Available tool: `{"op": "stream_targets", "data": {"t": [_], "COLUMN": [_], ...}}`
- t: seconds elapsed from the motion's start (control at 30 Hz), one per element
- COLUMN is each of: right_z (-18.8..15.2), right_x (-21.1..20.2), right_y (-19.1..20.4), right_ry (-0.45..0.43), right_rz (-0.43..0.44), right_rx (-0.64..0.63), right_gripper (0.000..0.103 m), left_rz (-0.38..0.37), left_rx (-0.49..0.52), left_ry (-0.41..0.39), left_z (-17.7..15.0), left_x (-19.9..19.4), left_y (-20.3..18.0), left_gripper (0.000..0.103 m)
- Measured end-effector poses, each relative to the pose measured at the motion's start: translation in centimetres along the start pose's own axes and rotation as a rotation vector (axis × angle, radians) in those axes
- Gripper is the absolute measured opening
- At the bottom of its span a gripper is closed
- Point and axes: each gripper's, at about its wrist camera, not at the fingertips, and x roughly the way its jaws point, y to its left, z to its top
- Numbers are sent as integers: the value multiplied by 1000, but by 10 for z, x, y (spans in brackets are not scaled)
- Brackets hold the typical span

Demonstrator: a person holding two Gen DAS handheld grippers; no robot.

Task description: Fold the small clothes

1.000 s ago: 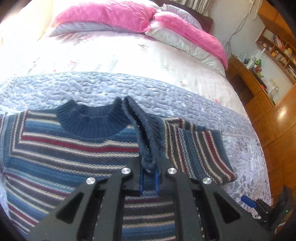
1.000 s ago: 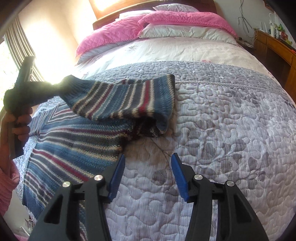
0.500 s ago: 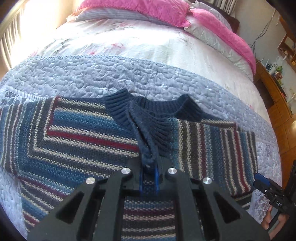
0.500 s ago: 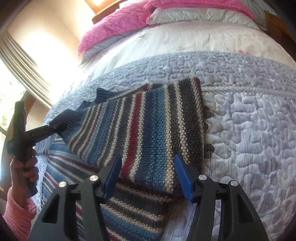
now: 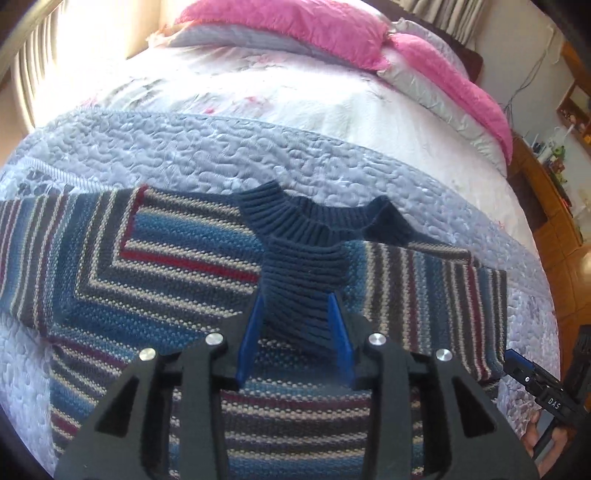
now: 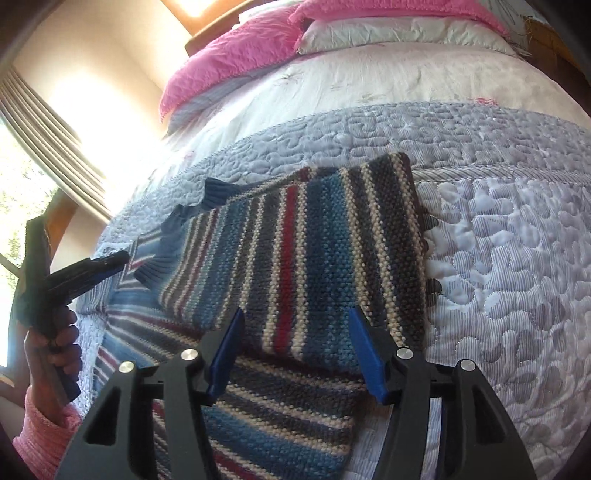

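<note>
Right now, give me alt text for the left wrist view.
The open left gripper straddles the navy cuff of a striped sweater's sleeve, folded across its body on a quilted bedspread; pink pillows behind.

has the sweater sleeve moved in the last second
Yes. The sleeve was lifted off the quilt beside the sweater body; now it lies folded flat across the sweater, and the left hand-held gripper has opened.

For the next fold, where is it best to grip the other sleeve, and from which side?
Probably at the end of the unfolded sleeve: it lies flat and spread outward on the quilt, so the left tongs can come in from the outer side, low along the quilt.
</note>
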Motion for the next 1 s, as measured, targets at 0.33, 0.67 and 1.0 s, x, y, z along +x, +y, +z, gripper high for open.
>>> {"op": "stream_targets", "data": {"t": [0.33, 0.67, 1.0], "right_z": [-14, -12, -35], "right_x": [33, 8, 35], "right_y": [-5, 58, 133], "right_ry": [60, 44, 89], "right_rz": [-90, -215, -217], "right_rx": [15, -68, -179], "right_gripper": [59, 72, 82], "left_rz": [-21, -12, 228], "left_rx": [-4, -56, -291], "left_ry": [138, 81, 40], "left_z": [-21, -23, -45], "left_x": [67, 1, -79], "left_y": [1, 52, 264], "left_gripper": [35, 65, 70]}}
